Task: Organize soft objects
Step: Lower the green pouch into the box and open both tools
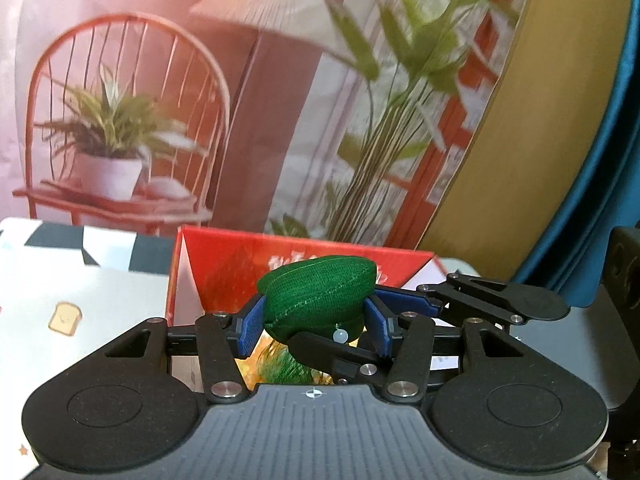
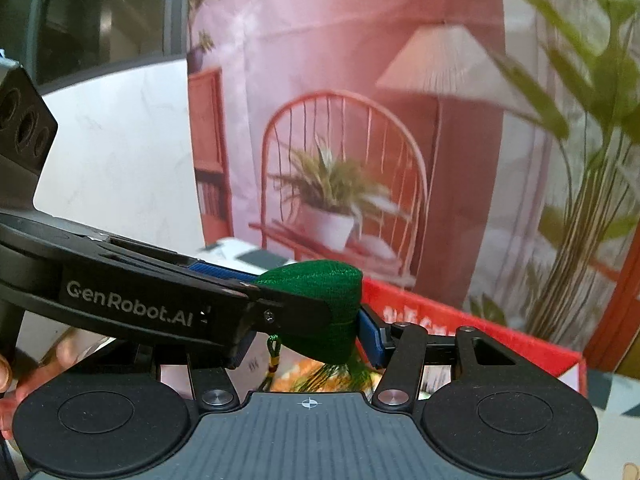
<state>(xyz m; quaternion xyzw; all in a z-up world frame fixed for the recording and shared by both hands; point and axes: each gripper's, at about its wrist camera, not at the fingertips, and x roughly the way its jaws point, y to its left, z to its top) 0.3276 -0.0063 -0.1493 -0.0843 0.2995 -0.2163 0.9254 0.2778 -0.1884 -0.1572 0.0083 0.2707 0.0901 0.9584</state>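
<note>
Green stuffed sachet [image 1: 318, 298]: being clamped by left hand-held gripper [image 1: 316, 326] and right hand-held gripper [image 2: 308, 328] both, hovering above red box [image 1: 224, 264] at 12 o'clock. Handover step likely; next calling for one grip releasing.

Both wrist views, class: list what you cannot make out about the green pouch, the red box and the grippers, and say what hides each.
- Green pouch: its underside and tassel, in both views, are partly hidden by the left gripper and right gripper.
- Red box: its contents are hidden in both views by the pouch and gripper bodies.
- Box lettering: left wrist view, covered by the pouch; right wrist view, blurred.
</note>
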